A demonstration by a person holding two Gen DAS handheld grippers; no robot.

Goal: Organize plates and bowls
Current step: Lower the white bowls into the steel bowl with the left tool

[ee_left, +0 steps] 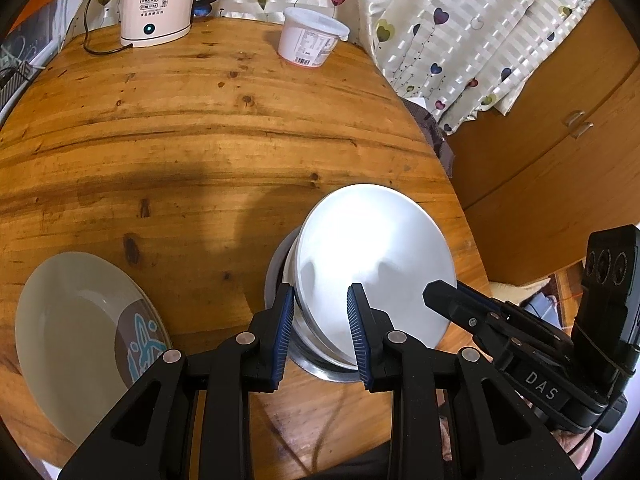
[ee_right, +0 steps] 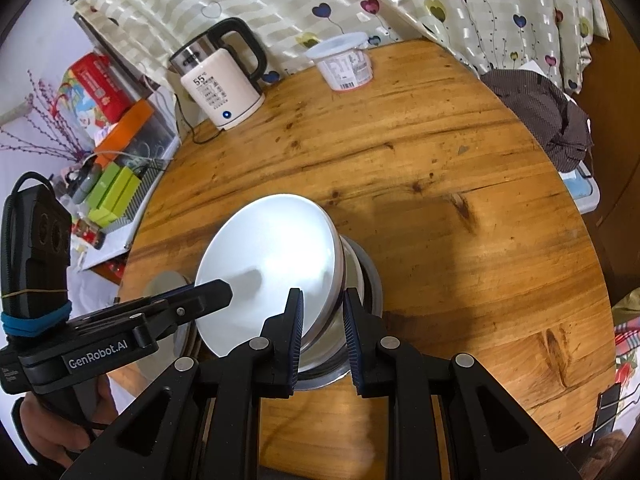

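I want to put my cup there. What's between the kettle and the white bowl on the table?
Nothing: in both wrist views, only bare wooden table stretches between the kettle and the tilted white bowl. The plastic tub stands off to the side.

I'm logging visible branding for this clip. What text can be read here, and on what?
"55°C": kettle, above rows of print too small to read.
"DAS": body of the right claw.
"GenRobot.AI": body of the left claw.
Tub: label and barcode too small to read.
Red pack: print blurred.
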